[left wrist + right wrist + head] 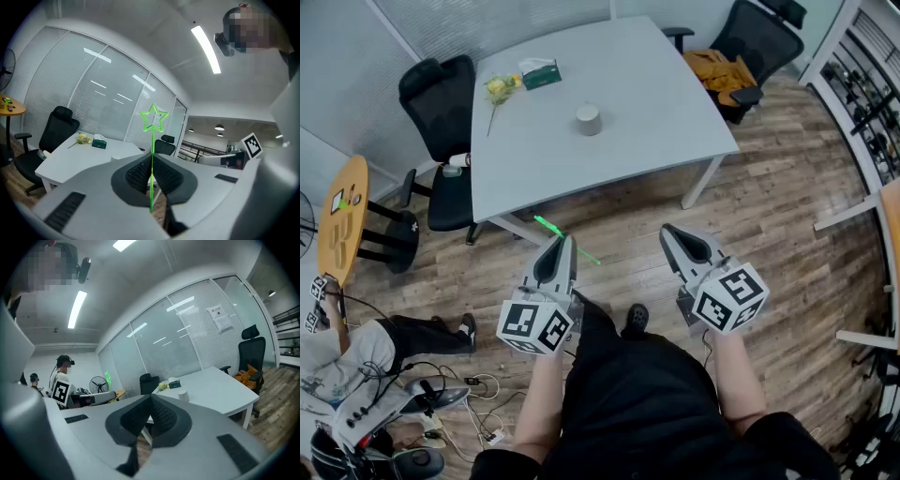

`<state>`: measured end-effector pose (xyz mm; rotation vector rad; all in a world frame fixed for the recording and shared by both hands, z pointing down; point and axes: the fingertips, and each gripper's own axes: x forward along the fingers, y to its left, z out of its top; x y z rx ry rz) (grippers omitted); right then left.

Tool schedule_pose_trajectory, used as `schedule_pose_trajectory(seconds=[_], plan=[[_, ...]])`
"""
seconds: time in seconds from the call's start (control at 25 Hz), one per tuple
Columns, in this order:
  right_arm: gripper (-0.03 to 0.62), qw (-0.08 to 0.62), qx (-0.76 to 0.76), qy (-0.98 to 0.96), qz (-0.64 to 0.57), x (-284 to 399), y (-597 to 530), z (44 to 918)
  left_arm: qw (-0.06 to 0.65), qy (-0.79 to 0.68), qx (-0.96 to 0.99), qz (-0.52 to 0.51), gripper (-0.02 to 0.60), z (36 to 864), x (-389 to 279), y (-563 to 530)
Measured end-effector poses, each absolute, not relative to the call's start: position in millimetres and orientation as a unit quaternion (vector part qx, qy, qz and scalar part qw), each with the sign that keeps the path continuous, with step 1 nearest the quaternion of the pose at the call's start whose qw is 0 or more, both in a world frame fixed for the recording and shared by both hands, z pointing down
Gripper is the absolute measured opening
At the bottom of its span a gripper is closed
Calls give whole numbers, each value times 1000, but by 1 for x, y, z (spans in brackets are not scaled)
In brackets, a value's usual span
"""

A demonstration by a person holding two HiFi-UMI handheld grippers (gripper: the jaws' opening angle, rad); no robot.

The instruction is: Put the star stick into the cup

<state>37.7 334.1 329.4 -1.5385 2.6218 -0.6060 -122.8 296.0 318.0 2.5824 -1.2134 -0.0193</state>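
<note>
A thin green star stick (pixel 550 228) is pinched in my left gripper (pixel 563 240), which is shut on its shaft and held over the wooden floor, short of the table's near edge. In the left gripper view the star (pixel 153 118) stands upright above the closed jaws of the left gripper (pixel 151 157). A small pale cup (pixel 588 119) stands upright near the middle of the white table (pixel 656 103); it also shows as the cup (pixel 116 158) and the cup (pixel 183 395). My right gripper (pixel 667 230) is shut and holds nothing; in its own view the right gripper (pixel 150 398) points toward the table.
A green tissue box (pixel 541 73) and yellow flowers (pixel 500 89) lie at the table's far left. Black chairs (pixel 441 94) (pixel 759 37) flank the table. A round wooden side table (pixel 342 216) stands at left; another person (pixel 356 356) and cables are at lower left.
</note>
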Motion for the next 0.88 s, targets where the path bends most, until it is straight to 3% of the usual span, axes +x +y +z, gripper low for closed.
schedule_pose_trajectory(seconds=[0.64,0.88], plan=[[9,55,-505,840,-191,66,361,330,133,-422,897,2,3,320,-105,321],[10,40,-510,835,-201,50,323,332,145,-418,897,1,3,319,-122,279]])
